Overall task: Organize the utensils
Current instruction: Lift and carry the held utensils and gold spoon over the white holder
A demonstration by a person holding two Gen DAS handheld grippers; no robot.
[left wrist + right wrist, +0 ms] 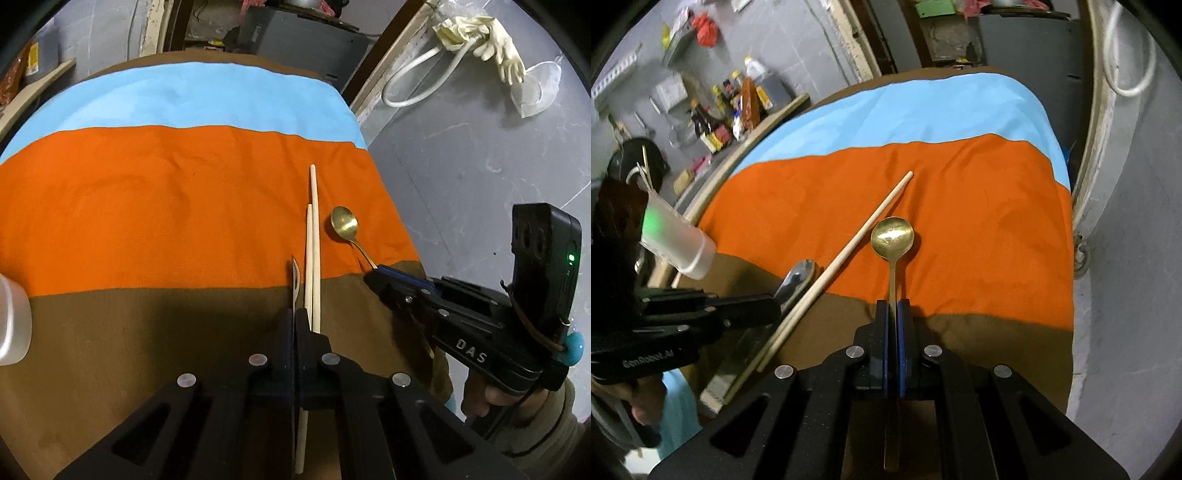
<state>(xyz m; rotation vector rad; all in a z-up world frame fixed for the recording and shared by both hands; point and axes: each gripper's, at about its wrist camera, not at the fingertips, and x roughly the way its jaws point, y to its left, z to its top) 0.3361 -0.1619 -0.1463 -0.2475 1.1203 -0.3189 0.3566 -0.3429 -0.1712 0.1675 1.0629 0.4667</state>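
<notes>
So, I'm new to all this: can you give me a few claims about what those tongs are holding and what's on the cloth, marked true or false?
1. The right tongs grip a gold spoon by its handle. True.
2. The left tongs are open and hold nothing. False: they are shut on a silver spoon.
3. Two wooden chopsticks lie side by side. True.
4. The tablecloth is plain white. False: it has blue, orange and brown bands.

On tablecloth: silver spoon at 9 o'clock of chopsticks, brass spoon at 3 o'clock.
</notes>
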